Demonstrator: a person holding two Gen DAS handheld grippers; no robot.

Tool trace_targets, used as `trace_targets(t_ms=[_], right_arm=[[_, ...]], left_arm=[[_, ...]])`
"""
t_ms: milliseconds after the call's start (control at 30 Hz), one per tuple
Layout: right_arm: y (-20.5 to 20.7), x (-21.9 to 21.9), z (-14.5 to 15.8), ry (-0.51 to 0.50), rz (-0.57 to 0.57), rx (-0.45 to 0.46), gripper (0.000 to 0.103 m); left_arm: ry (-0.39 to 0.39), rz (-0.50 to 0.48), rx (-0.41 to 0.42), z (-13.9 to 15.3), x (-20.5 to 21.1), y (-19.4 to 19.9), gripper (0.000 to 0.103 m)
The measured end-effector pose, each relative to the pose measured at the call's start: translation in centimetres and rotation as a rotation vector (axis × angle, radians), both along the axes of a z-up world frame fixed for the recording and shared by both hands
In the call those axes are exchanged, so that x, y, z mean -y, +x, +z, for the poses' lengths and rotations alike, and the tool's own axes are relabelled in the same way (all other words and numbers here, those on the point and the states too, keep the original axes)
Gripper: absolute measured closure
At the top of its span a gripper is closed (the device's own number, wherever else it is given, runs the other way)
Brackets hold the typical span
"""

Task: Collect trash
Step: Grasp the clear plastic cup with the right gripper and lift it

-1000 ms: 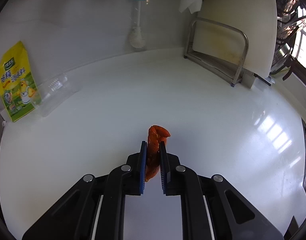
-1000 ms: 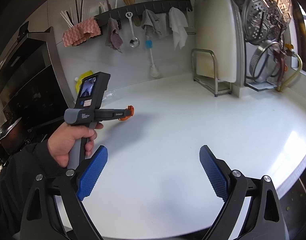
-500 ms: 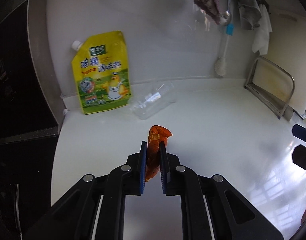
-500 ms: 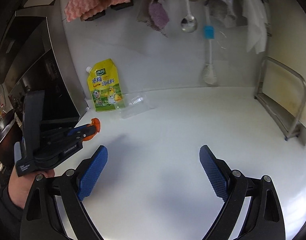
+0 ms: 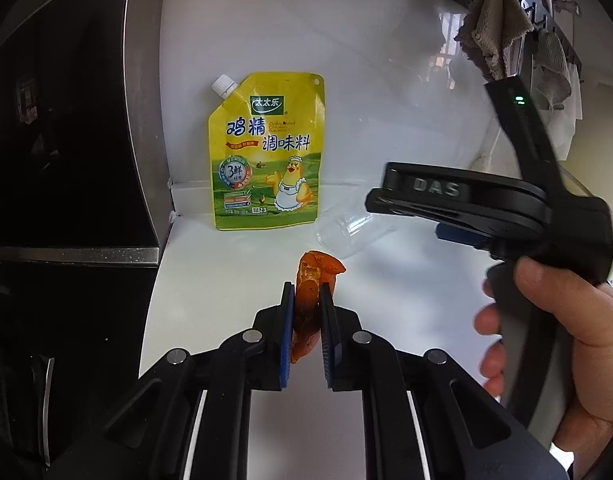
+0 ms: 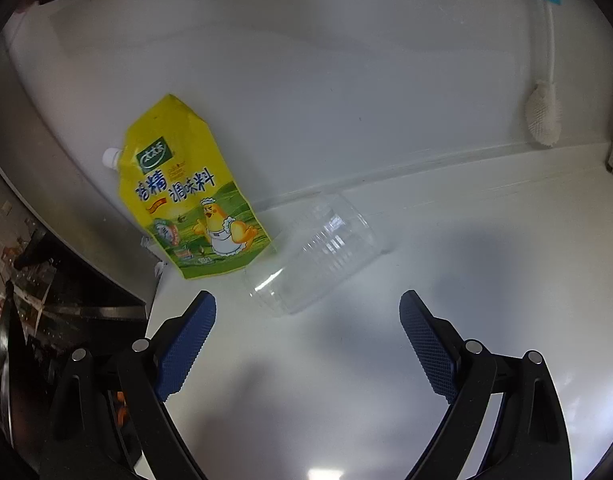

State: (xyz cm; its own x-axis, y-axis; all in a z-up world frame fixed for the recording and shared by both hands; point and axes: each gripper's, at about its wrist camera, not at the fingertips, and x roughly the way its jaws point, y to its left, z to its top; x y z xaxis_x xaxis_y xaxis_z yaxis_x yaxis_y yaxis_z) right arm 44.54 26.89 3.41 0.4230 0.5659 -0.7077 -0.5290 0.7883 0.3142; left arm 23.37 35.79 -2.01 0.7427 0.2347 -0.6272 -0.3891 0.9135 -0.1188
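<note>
My left gripper [image 5: 307, 294] is shut on an orange peel scrap [image 5: 312, 280], held above the white counter [image 5: 234, 264]. A clear plastic cup [image 6: 312, 254] lies on its side just ahead of my right gripper [image 6: 308, 322], which stands open and wide with nothing between its fingers. The same clear cup [image 5: 346, 230] shows in the left wrist view, partly hidden behind the right gripper tool, which a hand [image 5: 562, 320] holds. A yellow seasoning pouch [image 5: 266, 156] leans against the back wall beside the cup, seen as the pouch [image 6: 190, 196] in the right wrist view.
A dark stove hood and steel panel [image 5: 144, 120] border the counter on the left. A white bottle brush [image 6: 542, 112] hangs on the wall at the right. Cloths [image 5: 494, 36] hang from a rail above.
Both grippers swung left toward the pouch and cup. The right gripper closed in on the cup, which now lies just before its open fingers. The left gripper still holds the peel.
</note>
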Motion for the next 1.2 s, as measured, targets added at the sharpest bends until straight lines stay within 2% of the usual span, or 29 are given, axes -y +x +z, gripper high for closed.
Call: trace_targets(t_ms=[233,300,367,400,467,533,600,633,800,1000,1200], right_arm=[[3.4,-3.6,-2.0,-0.064,-0.098,-0.069,0.015],[3.7,-4.4,-2.4,-0.098,-0.113,-0.041,0.015],[4.0,-4.6,-3.2,-0.079,-0.111,-0.06,0.018],[4.1,-4.8,-3.7,-0.088,-0.104,-0.061,0.035],[4.1,-4.4,-4.4,-0.063,-0.077,-0.063,0.04],[4.0,-3.6,-4.5,-0.041,-0.061,-0.062,0.055],[3.7,-2.5,-4.0,-0.025,-0.043,-0.051,0.072],[3.4,-1.6,-3.5,-0.012,-0.038,-0.042,0.073],[0.7,3.8,-1.4,0.052,0.015,-0.019,0.076],[-5.8,11.7,0.8,0.078,0.026,0.026,0.078],[-13.1,17.7,2.9,0.041,0.002,0.106,0.078]], left_arm=[[-0.021,0.007,0.013,0.0,-0.2,-0.1,0.091],[-0.023,0.006,0.015,0.0,-0.2,-0.1,0.091],[-0.023,0.011,0.022,0.1,-0.2,-0.2,0.091],[-0.024,0.015,0.021,0.1,-0.3,-0.2,0.091],[-0.036,0.004,0.017,-0.1,-0.2,-0.1,0.09],[-0.031,-0.004,0.016,-0.1,0.3,-0.1,0.09],[-0.024,-0.014,0.014,-0.2,0.7,0.0,0.09],[-0.024,-0.018,0.012,-0.2,0.9,0.0,0.09],[-0.016,-0.075,0.028,-0.3,2.3,0.0,0.09],[-0.022,-0.185,0.069,0.5,5.2,-0.5,0.09],[0.053,-0.247,0.114,2.0,10.0,-1.9,0.09]])
